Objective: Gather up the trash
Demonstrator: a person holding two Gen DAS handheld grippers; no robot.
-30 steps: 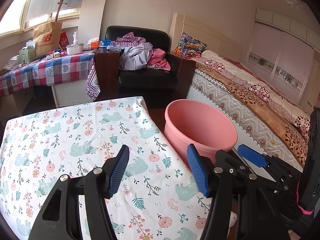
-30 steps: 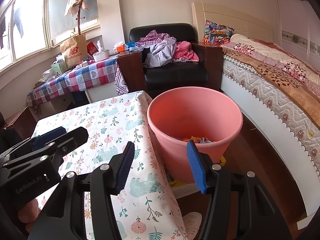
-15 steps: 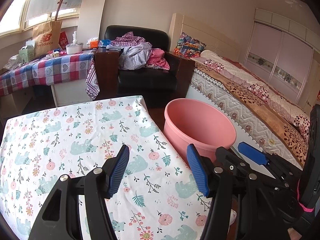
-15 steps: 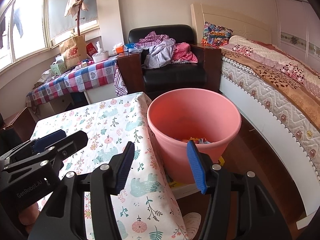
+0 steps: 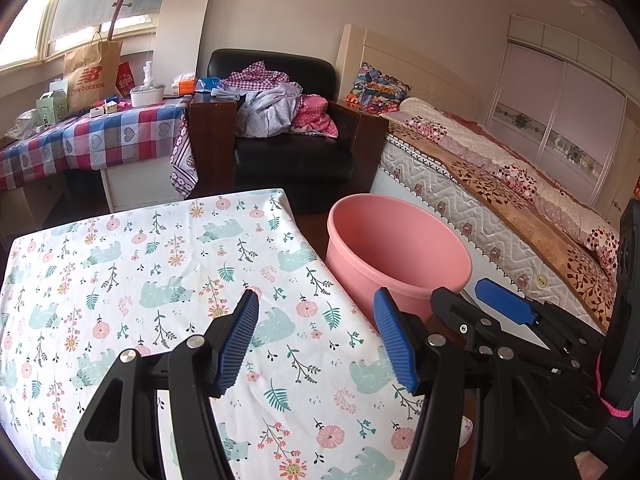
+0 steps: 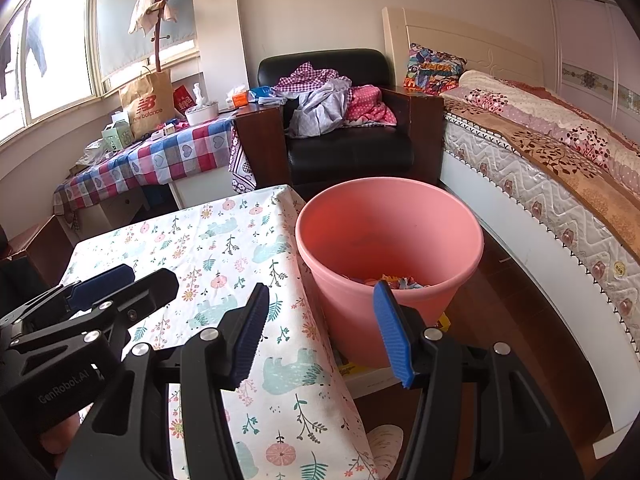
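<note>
A pink bucket point(image 5: 400, 248) stands on the floor at the right edge of the table with the floral cloth point(image 5: 140, 264). In the right wrist view the bucket point(image 6: 384, 216) holds colourful trash point(image 6: 396, 280) at its bottom. My left gripper point(image 5: 316, 336) is open and empty above the table's right part. My right gripper point(image 6: 320, 332) is open and empty, in front of the bucket's near rim and the table edge. The right gripper also shows in the left wrist view point(image 5: 504, 312); the left gripper shows in the right wrist view point(image 6: 100, 292).
A black armchair point(image 5: 288, 136) piled with clothes stands behind the table. A bed point(image 5: 500, 184) runs along the right. A side table with a checked cloth point(image 5: 92, 140) holds a paper bag and small items at the left. Something yellow point(image 6: 442, 322) lies on the floor by the bucket.
Both grippers have drawn back slightly, so the bucket and table look a little farther off. Both stay open and empty.
</note>
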